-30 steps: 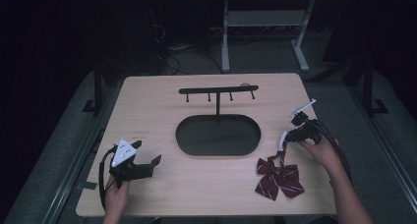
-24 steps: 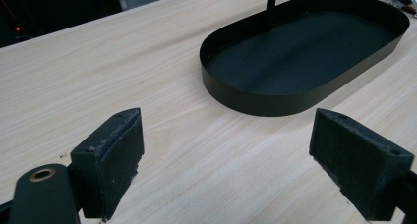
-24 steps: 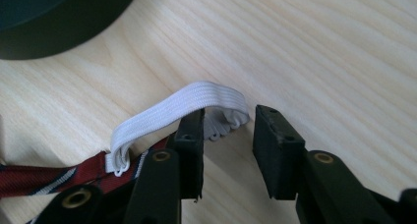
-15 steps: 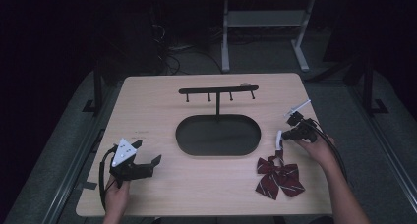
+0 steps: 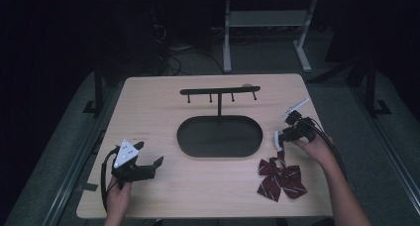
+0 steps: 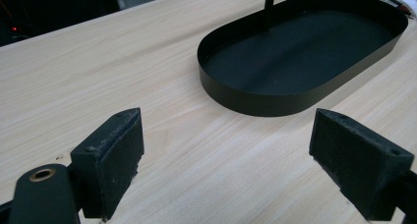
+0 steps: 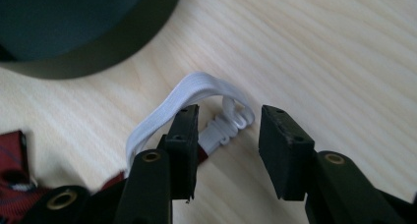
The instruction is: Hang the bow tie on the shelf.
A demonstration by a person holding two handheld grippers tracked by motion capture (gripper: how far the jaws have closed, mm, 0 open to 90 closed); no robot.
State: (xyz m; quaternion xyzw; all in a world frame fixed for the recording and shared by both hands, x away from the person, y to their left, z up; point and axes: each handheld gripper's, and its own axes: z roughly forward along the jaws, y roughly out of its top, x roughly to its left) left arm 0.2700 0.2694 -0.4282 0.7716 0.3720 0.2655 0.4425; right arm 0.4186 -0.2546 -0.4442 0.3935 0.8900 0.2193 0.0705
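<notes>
Maroon striped cloth marks the bow tie point(image 5: 280, 178), which in the high view lies flat on the wooden surface point(image 5: 158, 102), just off the right end of the black oval tray point(image 5: 220, 136) and toward the person. The right gripper point(image 5: 280, 138) hovers at the bow tie's far tip, between it and the tray's end. The left gripper point(image 5: 148, 156) rests well off the tray's other end, jaws spread, holding nothing. A hook stand point(image 5: 219, 92) rises from the tray's back edge.

From the left gripper view, the tray point(image 6: 255, 98) lies ahead of the released jaws, with bare wood between them.

Looking along the right gripper point(image 7: 227, 148), the jaws stand parted, gripping nothing. The bow tie's white elastic strap point(image 7: 196, 84) arches up just this side of the tray's rim; one jaw sits under the arch, and the strap's white clasp point(image 7: 228, 123) lies in the gap between them.

I judge this as the grasp step on the strap. Next calls for closing squarely on the band, then lifting it, probably toward the stand's hooks.
</notes>
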